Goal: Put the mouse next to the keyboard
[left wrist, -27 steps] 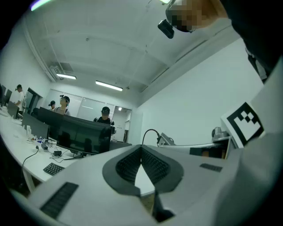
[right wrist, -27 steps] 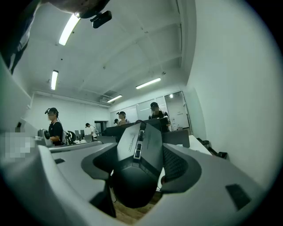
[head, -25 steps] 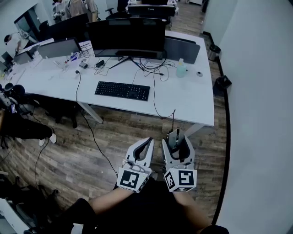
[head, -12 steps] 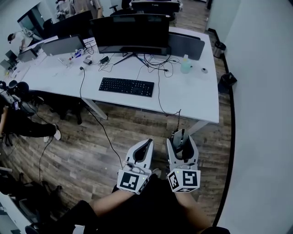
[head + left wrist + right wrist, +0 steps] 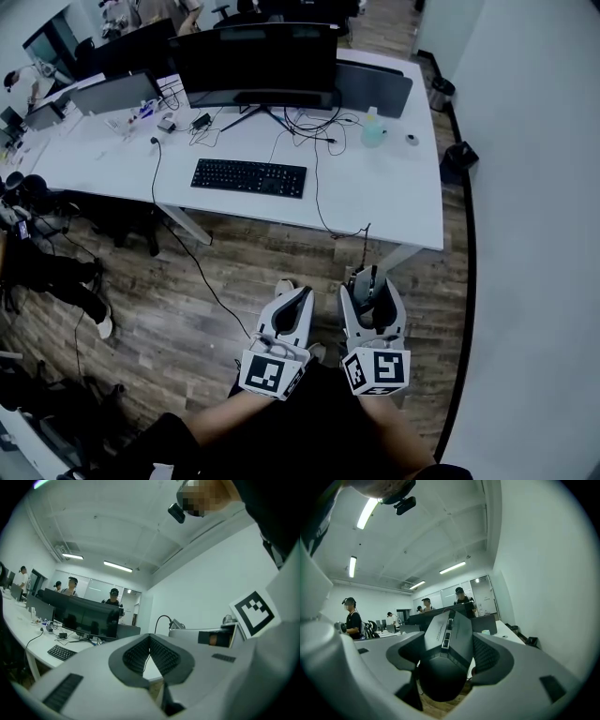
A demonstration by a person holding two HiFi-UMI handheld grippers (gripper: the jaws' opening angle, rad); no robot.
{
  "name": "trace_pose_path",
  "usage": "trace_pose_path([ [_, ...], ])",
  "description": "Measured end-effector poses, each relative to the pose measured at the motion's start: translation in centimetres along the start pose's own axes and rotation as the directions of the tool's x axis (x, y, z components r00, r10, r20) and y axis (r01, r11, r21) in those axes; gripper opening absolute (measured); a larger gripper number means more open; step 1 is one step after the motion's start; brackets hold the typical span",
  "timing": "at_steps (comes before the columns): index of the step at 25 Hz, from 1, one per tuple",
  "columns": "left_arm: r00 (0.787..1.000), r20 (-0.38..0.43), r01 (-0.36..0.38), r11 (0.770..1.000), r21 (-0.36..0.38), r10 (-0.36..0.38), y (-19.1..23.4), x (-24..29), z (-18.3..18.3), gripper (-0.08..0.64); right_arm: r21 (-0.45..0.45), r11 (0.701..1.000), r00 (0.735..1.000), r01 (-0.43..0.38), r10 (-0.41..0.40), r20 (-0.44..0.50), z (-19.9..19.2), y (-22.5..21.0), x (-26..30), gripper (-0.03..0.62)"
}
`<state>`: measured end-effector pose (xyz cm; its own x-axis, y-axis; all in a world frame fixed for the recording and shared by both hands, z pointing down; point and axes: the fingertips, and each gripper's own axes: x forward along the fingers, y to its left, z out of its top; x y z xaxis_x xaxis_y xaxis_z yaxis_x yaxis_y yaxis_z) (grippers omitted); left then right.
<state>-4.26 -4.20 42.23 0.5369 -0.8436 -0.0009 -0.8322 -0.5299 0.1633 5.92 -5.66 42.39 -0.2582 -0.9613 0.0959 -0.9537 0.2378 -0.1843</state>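
Your right claw (image 5: 372,286) clamps the mouse (image 5: 446,656), your left claw (image 5: 300,296) just beside it is pinched together, and the keyboard (image 5: 248,177) lies well ahead on the bench (image 5: 394,208).

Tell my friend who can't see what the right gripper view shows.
The right gripper has its two jaws shut on a dark computer mouse, close to the camera. Behind it are a white desk with dark monitors, several standing people and ceiling strip lights.
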Motion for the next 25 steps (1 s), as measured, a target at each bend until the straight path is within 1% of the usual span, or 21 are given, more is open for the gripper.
trace_pose_path([
  [3,1.000,0.001,-0.005,1.000,0.011,0.005,0.1,-0.2,0.2,0.003,-0.004,1.000,1.000,0.009,-0.009,-0.009,-0.1,-0.1,0.0,0.324],
  [10,1.000,-0.017,0.001,1.000,-0.009,-0.001,-0.1,-0.4,-0.5,0.003,-0.015,1.000,0.999,0.026,-0.027,-0.036,-0.9,-0.3,-0.5,0.324],
  [16,1.000,0.013,0.013,1.000,-0.006,-0.013,-0.3,0.1,0.2,0.003,-0.038,0.998,0.998,0.052,-0.054,-0.045,-1.1,-0.9,-0.6,0.324],
  [20,1.000,-0.021,0.008,1.000,-0.024,-0.009,-0.4,0.2,-0.5,0.003,-0.032,0.997,0.994,0.070,-0.072,-0.078,-1.9,-1.4,-1.0,0.324],
  [25,1.000,0.000,0.009,0.999,-0.034,-0.009,-0.1,1.1,-0.9,0.003,-0.042,0.995,0.990,0.093,-0.097,-0.103,-2.4,-2.3,-0.9,0.323],
])
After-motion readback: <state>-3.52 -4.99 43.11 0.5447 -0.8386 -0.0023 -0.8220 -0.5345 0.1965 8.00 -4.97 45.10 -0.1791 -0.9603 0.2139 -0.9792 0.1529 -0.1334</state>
